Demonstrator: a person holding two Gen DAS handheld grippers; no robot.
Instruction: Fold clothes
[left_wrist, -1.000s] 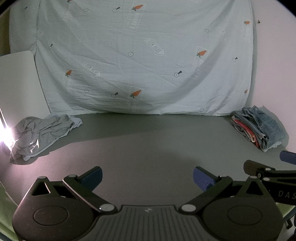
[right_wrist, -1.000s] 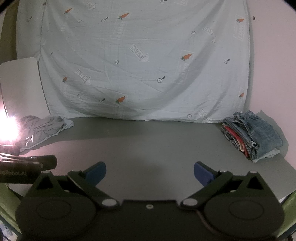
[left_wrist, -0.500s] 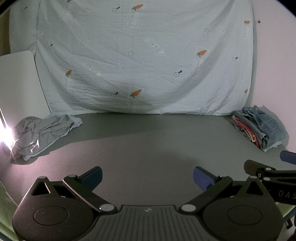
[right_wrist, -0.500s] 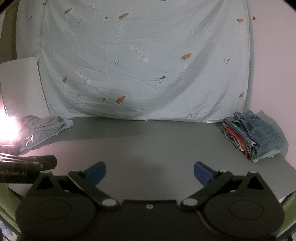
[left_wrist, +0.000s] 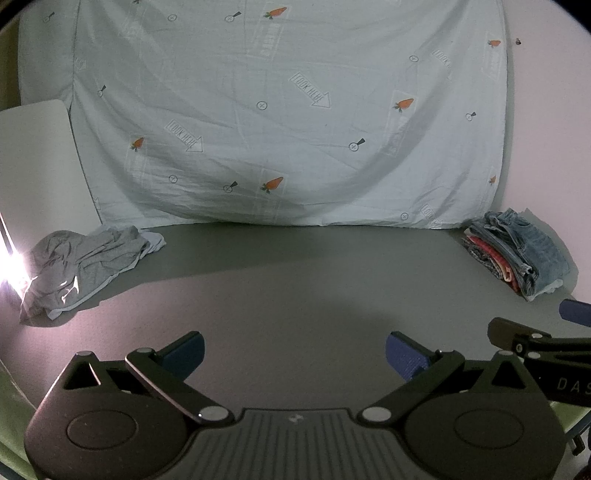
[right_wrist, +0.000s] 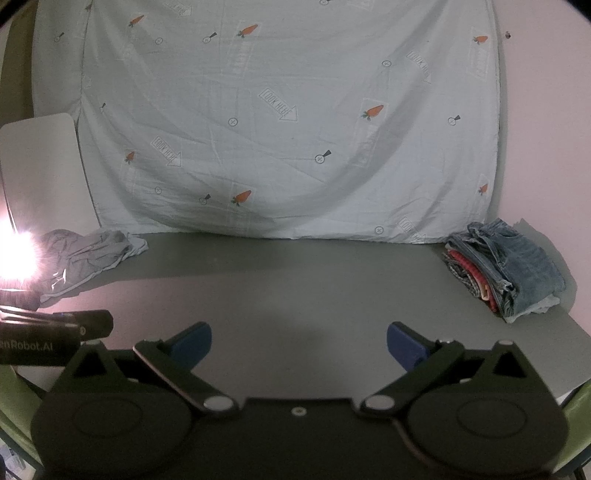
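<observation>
A crumpled grey garment lies at the far left of the grey table; it also shows in the right wrist view. A folded stack with blue jeans on top sits at the far right, seen again in the right wrist view. My left gripper is open and empty above the table's near side. My right gripper is open and empty beside it. Both are well short of the clothes.
A pale sheet with carrot prints hangs behind the table. A bright light glares at the left edge. A white board leans at the back left. The table's right edge is near the stack.
</observation>
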